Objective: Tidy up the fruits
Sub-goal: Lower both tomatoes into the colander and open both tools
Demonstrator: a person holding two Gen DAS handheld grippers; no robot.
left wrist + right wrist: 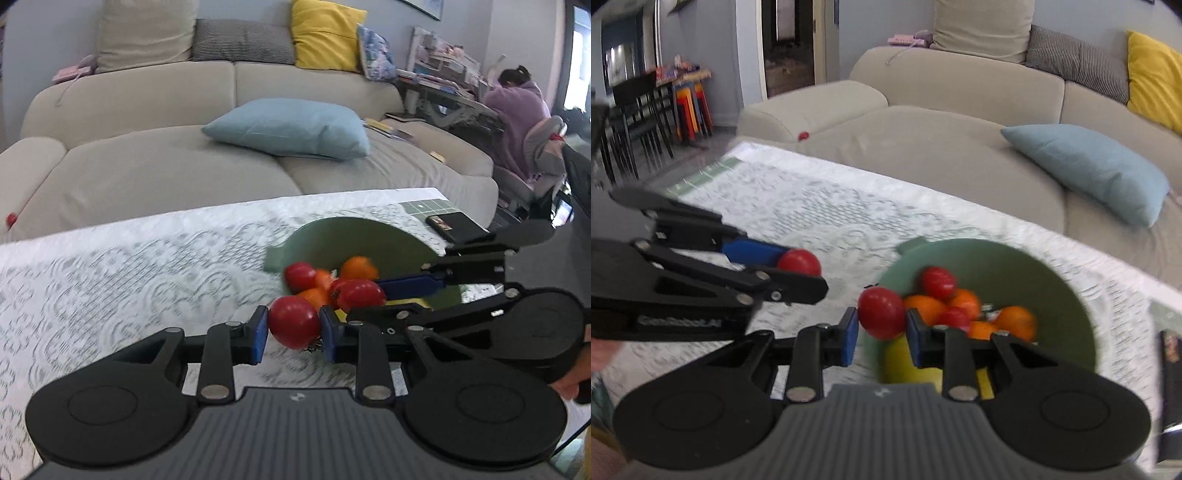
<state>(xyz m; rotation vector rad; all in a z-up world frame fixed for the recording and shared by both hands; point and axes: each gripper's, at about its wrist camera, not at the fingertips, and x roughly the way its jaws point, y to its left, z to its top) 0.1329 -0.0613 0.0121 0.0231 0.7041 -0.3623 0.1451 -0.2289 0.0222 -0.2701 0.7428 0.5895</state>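
- Left gripper (pixel 294 334): fingers clamped on a red tomato (pixel 293 321), blue pads on its two flanks. Side grip makes sense on a round, soft fruit: held at the widest part so it won't squirt out.
- Right gripper (pixel 881 325): fingers clamped on its own red tomato (pixel 881 313), same flank grip.
- Both tomatoes look clear of the lace-covered worktop (pixel 129 266), so I read this as each hand having picked one out of the pile.
- Green bowl (pixel 1067 295) sits just ahead and to the right of the right fingers. It holds the rest: red tomatoes, oranges (pixel 1015 321), something yellow (pixel 905 365) low under the right fingers.
- From the left wrist, the bowl is ahead-right of the fingers, with the right gripper (pixel 406 291) lying across its near rim.
- From the right wrist, the left gripper (pixel 798 264) is off to the left of the fingers, over bare cloth, apart from the bowl.
- My guess: sorting by kind, tomatoes out, oranges stay. No second container in view, so drop spot unknown.
- Risk: squeezing too hard bruises the tomato. Both views are motion-blurred, so contact detail is rough.
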